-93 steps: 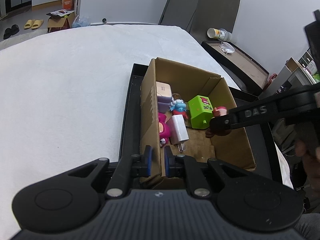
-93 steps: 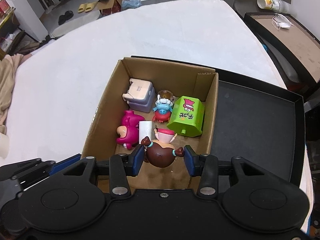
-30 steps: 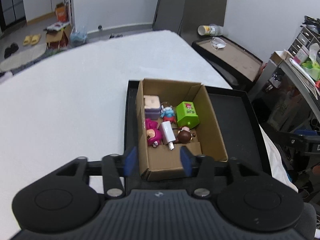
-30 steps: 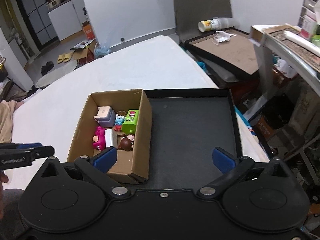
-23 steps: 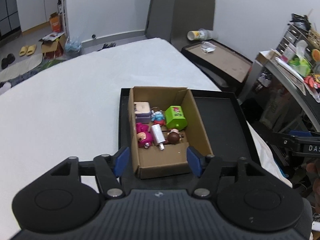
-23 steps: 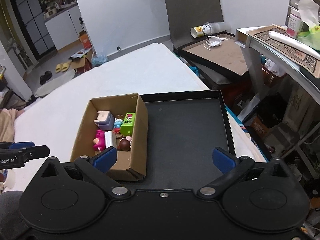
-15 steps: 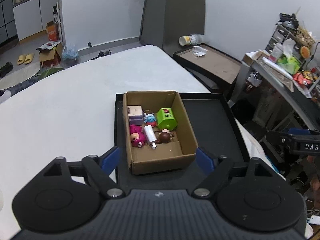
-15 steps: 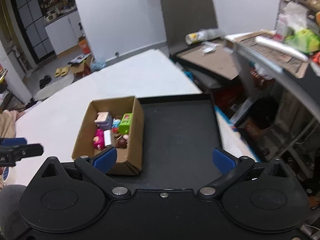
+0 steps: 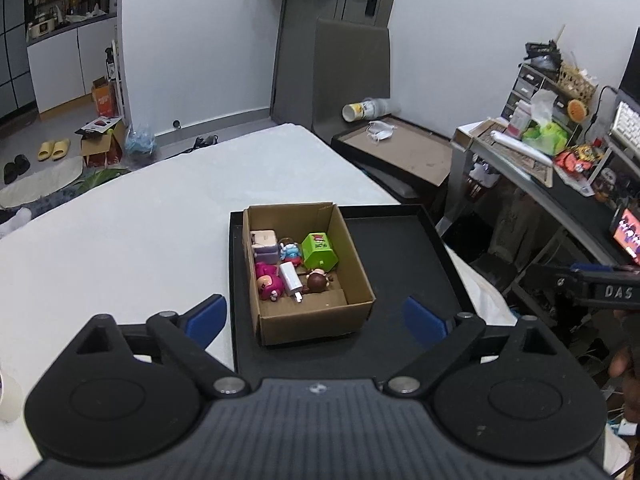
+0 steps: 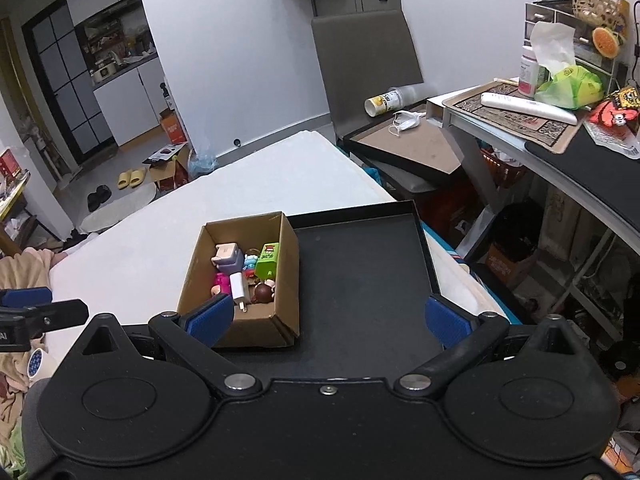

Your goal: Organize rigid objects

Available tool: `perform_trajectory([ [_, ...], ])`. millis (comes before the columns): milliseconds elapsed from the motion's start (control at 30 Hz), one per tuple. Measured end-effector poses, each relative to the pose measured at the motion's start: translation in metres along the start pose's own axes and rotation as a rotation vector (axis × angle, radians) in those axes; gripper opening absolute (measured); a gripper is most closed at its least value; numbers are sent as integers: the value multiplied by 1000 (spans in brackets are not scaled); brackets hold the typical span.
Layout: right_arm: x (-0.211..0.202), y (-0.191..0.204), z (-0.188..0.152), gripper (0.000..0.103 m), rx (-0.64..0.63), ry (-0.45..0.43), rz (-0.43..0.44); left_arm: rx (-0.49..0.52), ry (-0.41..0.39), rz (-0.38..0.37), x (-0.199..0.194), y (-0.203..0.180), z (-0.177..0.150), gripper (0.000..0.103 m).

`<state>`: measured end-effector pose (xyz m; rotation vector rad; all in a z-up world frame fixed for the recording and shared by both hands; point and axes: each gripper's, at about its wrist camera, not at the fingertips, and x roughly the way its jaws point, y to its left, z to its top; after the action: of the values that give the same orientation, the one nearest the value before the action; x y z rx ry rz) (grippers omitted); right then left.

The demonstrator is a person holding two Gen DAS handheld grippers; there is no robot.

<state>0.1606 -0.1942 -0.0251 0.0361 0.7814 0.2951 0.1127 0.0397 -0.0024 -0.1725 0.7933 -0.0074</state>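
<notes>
Both claws spread wide, empty: left gripper (image 9: 316, 316), right gripper (image 10: 326, 318). Cardboard box (image 9: 316, 322) of small toys (image 9: 294, 266) sits ahead, below. Risk: careless re-entry could snag the wall, tipping it.

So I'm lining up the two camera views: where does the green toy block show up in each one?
Left wrist view: green toy block sits just above centre, in the cardboard box's far right corner.
Right wrist view: it appears left of centre, against the box's right wall, smaller.
Shared landmark: the black tray under the box, open to the block's right in both views.
</notes>
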Motion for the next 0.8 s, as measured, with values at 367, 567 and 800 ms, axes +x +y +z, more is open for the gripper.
perform_trajectory([
  [367, -34, 21, -20, 103, 13, -25, -34, -27, -47, 2, -41, -3, -19, 98],
  [567, -56, 35, -30, 103, -19, -57, 0, -20, -88, 9, -65, -6, -27, 99],
  [800, -71, 36, -38, 103, -2, -68, 2, -5, -90, 18, -78, -13, -38, 99],
])
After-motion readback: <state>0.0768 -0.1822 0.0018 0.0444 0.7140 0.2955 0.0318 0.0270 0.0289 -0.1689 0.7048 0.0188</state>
